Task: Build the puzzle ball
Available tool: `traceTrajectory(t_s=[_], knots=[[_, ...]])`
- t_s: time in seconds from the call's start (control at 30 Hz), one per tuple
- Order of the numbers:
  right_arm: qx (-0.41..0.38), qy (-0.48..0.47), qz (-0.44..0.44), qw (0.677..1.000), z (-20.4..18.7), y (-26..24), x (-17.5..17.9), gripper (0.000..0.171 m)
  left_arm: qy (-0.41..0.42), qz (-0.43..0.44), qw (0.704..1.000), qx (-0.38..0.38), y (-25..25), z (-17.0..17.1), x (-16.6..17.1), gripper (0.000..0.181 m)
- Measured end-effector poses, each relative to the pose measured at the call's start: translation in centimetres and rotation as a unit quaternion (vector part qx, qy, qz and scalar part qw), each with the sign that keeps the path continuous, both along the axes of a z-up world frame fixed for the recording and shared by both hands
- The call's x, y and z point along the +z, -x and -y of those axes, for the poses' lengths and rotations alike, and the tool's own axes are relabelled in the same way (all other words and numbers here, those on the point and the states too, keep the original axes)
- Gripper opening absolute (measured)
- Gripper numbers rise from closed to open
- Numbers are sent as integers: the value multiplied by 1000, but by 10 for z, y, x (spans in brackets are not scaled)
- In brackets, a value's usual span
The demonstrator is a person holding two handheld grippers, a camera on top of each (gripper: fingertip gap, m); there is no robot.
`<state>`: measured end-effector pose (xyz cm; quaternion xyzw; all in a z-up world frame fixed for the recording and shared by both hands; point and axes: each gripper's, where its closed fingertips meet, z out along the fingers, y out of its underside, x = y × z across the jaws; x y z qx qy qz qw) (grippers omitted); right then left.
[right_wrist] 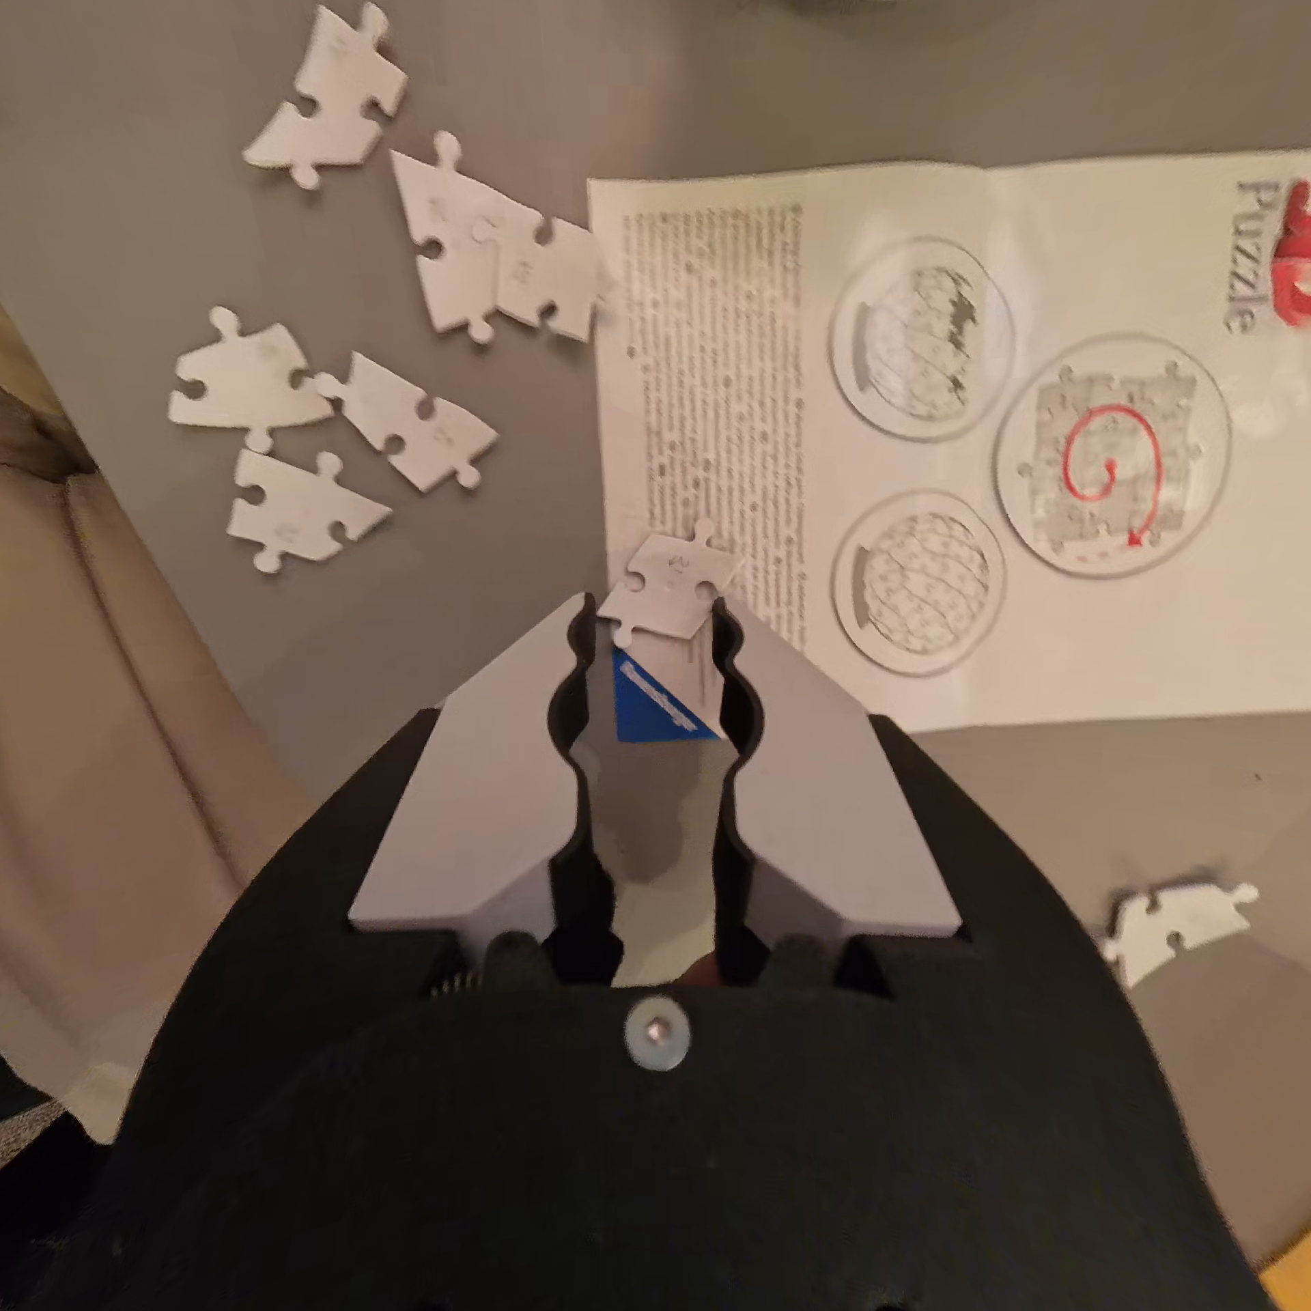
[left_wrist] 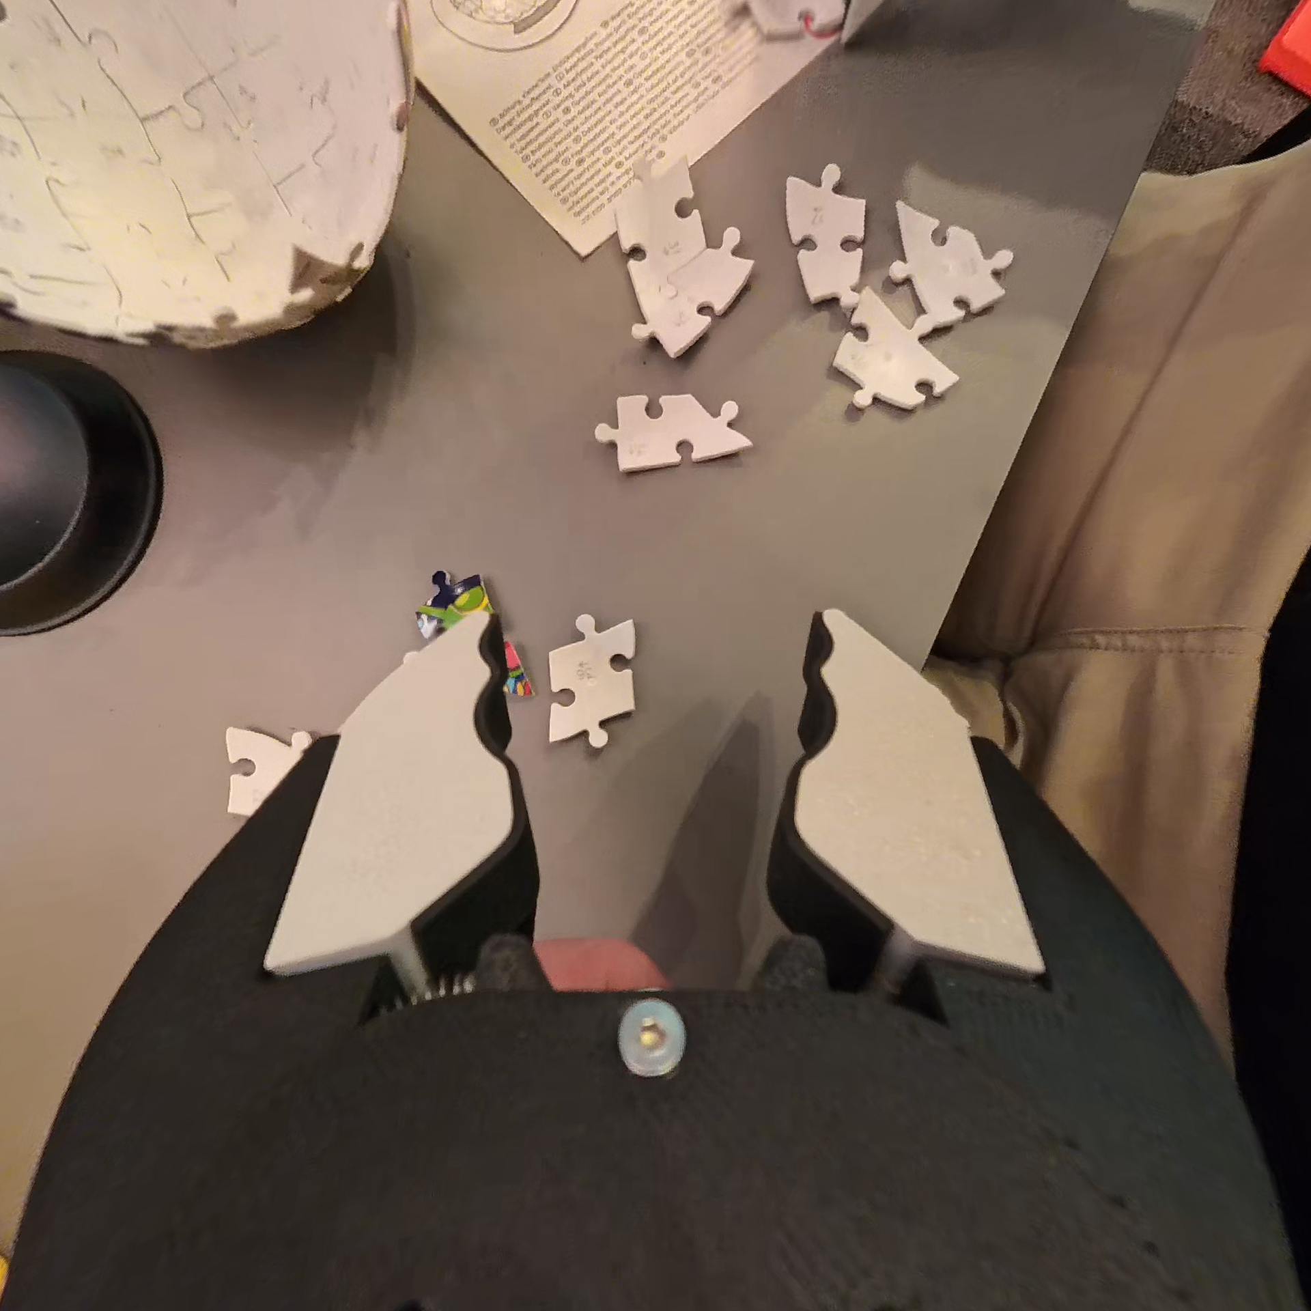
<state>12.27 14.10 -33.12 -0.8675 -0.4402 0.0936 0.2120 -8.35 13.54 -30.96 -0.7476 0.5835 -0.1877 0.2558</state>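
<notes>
The half-built puzzle ball (left_wrist: 177, 163), a white curved shell of joined pieces, sits at the top left of the left wrist view. My left gripper (left_wrist: 656, 621) is open and empty above the grey table. A white piece (left_wrist: 592, 681) lies between its fingers and a colourful piece (left_wrist: 457, 603) lies by its left finger. My right gripper (right_wrist: 653, 617) is shut on a white puzzle piece (right_wrist: 667, 585), held at the fingertips above the edge of the instruction leaflet (right_wrist: 993, 440). Several loose white pieces (right_wrist: 355, 397) lie face down at the upper left.
A black round stand (left_wrist: 64, 489) sits at the left below the ball. More loose white pieces (left_wrist: 851, 284) lie near the leaflet (left_wrist: 603, 92). Beige fabric (left_wrist: 1135, 567) borders the table edge on the right. One piece (right_wrist: 1170, 929) lies apart at the right. About 20 cm separates my left fingertips from my right. The half-built puzzle ball (left_wrist: 177, 163) is about equally far from each gripper, around 20 cm.
</notes>
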Motion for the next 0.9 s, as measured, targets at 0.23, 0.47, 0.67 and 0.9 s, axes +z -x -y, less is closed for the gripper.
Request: traceTrajectory(t_s=[0.23,0.47,0.67,0.9], knots=[[11,-37,-22,999,-4,6,20,33,-4,12,1000,12,20,-4,11,80],[156,2,-63,986,44,67,24,33,-2,28,999,-41,-10,20,7,78],[189,29,-27,981,58,77,1,37,8,39,996,-83,-34,43,5,78],[170,23,-29,985,53,76,0,26,5,49,994,-97,-50,52,5,77]])
